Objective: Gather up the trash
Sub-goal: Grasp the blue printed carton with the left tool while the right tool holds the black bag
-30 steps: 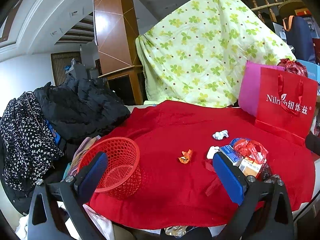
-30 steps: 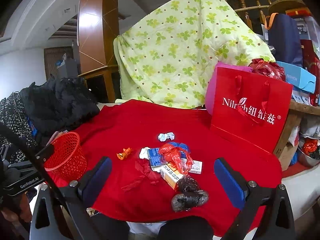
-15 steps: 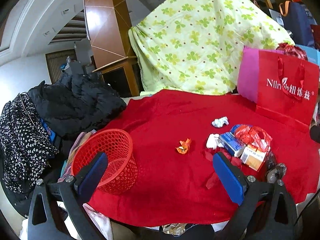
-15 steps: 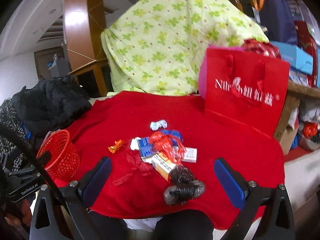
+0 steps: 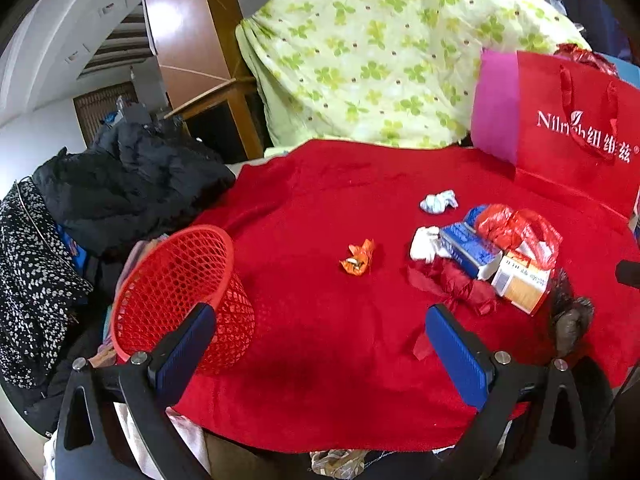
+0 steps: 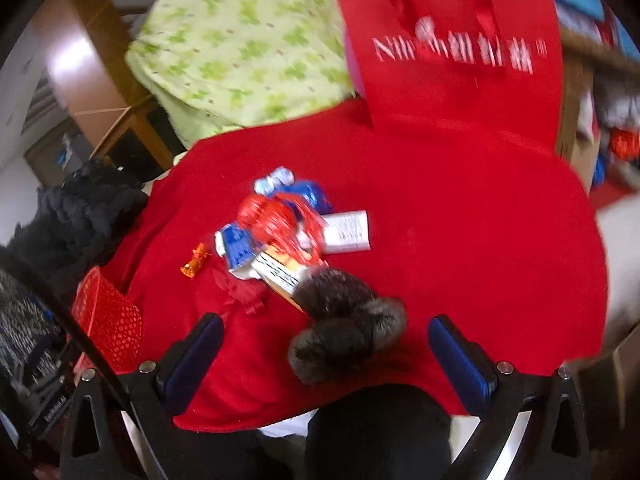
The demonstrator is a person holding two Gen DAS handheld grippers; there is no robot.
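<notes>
My left tongs (image 5: pixel 320 344) hang wide open over the near edge of the worktop (image 5: pixel 340 380), which is covered in red cloth, and they grip nothing. The red mesh basket (image 5: pixel 180 288) stands just beside the left finger at the worktop's left edge. My right tongs (image 6: pixel 324 356) are also spread wide and empty, and the crumpled dark plastic bag (image 6: pixel 344 324) lies between the fingers without touching either. The right view is blurred.

The trash sits in a heap on the right half of the cloth: a blue carton (image 5: pixel 470 250), an orange-and-white box (image 5: pixel 520 286) touching it, a red plastic bag (image 5: pixel 516 228) on top, a white wad (image 5: pixel 426 244) against the carton and red ribbon (image 5: pixel 456 286) in front. An orange wrapper (image 5: pixel 359 258) lies alone between heap and basket. A small white-blue wad (image 5: pixel 439 202) lies behind the heap. A red gift bag (image 5: pixel 576 132) stands at the back right.
</notes>
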